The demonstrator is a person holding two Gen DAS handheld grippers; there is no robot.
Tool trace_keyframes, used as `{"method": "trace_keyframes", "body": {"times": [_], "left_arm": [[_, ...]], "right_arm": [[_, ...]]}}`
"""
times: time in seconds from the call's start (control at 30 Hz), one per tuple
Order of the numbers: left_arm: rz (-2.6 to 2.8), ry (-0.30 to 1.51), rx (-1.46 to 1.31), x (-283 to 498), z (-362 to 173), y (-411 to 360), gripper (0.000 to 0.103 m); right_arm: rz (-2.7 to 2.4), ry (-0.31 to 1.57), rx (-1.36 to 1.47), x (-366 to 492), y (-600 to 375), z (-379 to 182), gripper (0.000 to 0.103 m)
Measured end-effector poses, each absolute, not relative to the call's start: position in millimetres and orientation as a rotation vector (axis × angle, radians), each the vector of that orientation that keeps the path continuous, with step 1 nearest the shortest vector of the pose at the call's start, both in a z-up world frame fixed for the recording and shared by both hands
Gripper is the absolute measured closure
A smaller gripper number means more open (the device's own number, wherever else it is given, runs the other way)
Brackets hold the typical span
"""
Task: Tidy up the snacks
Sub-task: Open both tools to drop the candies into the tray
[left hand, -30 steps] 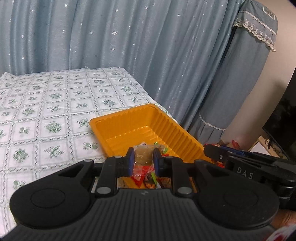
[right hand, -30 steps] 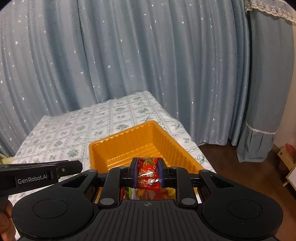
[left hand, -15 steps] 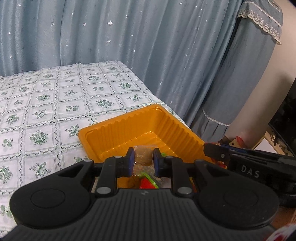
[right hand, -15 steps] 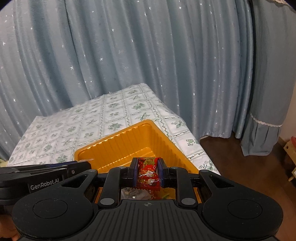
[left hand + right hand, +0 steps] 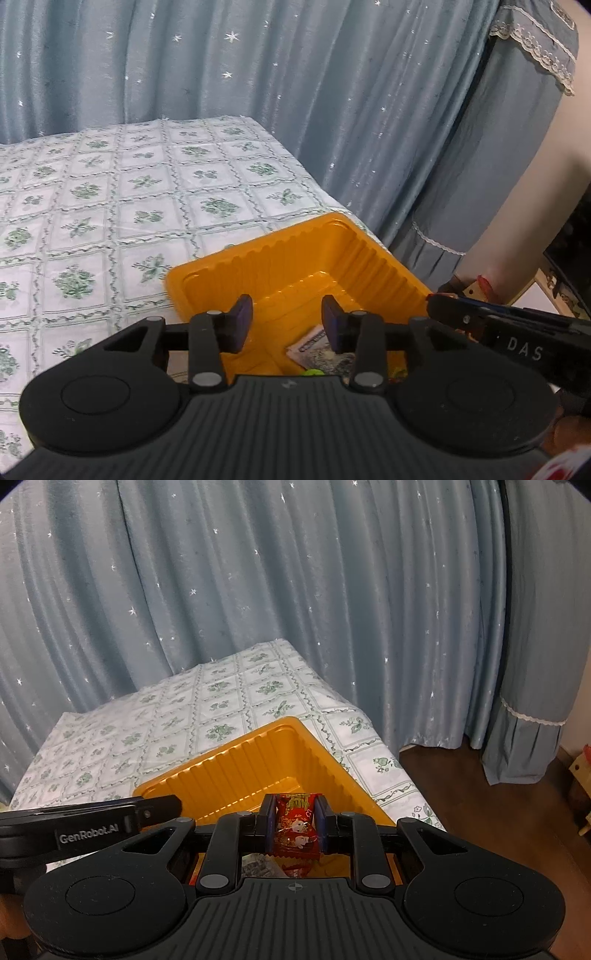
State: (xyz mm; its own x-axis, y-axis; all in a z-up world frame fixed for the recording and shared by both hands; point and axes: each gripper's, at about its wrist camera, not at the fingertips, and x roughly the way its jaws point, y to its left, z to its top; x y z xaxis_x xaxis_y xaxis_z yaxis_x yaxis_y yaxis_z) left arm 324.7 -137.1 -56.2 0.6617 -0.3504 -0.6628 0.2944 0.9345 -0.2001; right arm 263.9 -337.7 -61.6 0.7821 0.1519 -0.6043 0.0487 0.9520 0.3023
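An orange ribbed tray (image 5: 258, 254) sits near the right edge of the table. My left gripper (image 5: 287, 325) hangs over its near part. Its jaws are opening and nothing is between them. Below them several snack packets (image 5: 317, 350) lie in the tray, one brownish with a printed edge. My right gripper (image 5: 294, 808) is shut on a red snack packet (image 5: 295, 829), held upright over the tray (image 5: 229, 753). Each gripper shows side-on in the other's view: the right gripper (image 5: 443, 302) at the tray's right, the left gripper (image 5: 162, 806) at its left.
A tablecloth with green flower squares (image 5: 110, 206) covers the table. Blue star-patterned curtains (image 5: 258, 590) hang right behind it. Past the table's right edge lies a dark wooden floor (image 5: 480, 794). A person's hand (image 5: 565, 432) shows at the lower right.
The left gripper has opened, and the brown-wrapped snack it held is gone from between its pads. Both grippers have come closer and lower over the tray. The right still holds the red packet.
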Motion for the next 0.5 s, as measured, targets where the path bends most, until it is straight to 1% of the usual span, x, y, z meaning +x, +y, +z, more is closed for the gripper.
{"method": "trace_keyframes", "body": {"times": [0.03, 0.1, 0.47, 0.5], "left_arm": [[-0.358, 0.764, -0.077, 323.7, -55.9, -134.7, 0.066], [-0.339, 0.764, -0.068, 320.9, -55.1, -130.1, 0.058], [-0.304, 0.735, -0.041, 302.3, -47.3, -108.8, 0.049], [-0.303, 0.734, -0.040, 301.2, -46.8, -106.9, 0.047]], "right_arm": [[0.058, 0.674, 0.314, 264.4, -337.5, -61.8, 0.081], [0.062, 0.677, 0.318, 265.3, -337.1, -60.9, 0.081], [0.118, 0.674, 0.344, 276.0, -325.2, -55.8, 0.081], [0.130, 0.673, 0.353, 278.6, -324.0, -55.8, 0.081]]}}
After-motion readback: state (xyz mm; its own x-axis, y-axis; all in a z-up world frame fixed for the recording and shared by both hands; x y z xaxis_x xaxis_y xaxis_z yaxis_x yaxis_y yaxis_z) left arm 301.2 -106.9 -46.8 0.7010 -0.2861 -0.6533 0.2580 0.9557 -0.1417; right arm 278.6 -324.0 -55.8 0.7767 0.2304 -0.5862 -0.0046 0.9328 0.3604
